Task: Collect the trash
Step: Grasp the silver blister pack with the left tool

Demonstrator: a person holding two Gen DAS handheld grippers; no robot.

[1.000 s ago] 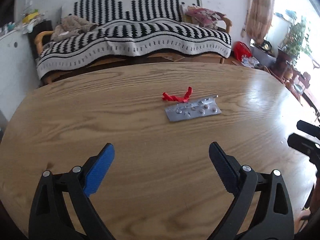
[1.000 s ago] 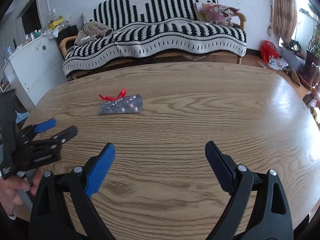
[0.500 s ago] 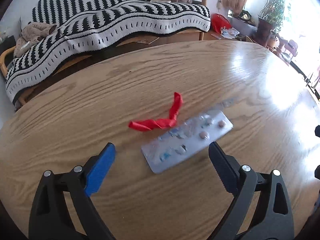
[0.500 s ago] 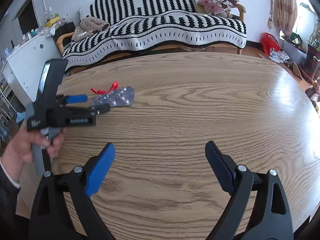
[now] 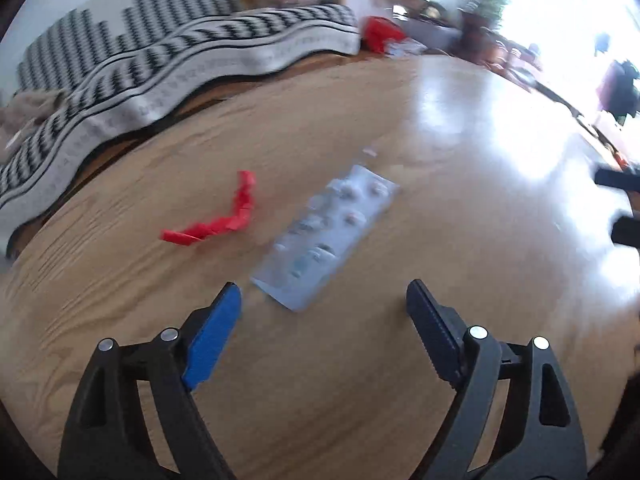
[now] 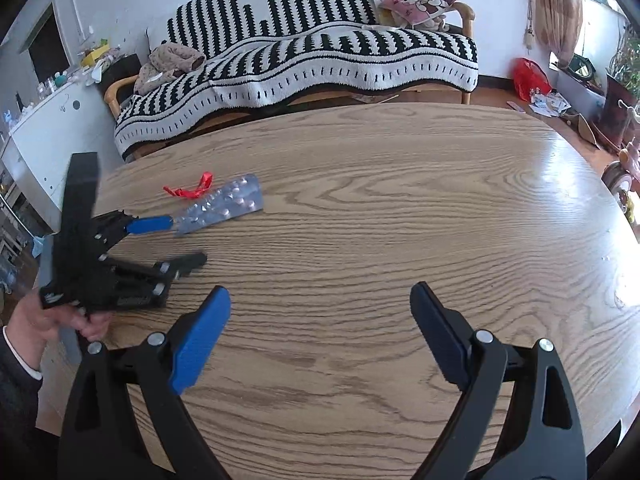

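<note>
left tongs (image 5: 324,300) nearer the flat foil blister pack (image 5: 326,236), closing.

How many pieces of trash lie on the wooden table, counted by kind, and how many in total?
Red wrapper strip: 1
Silver pill blister pack: 1
Total: 2
</note>
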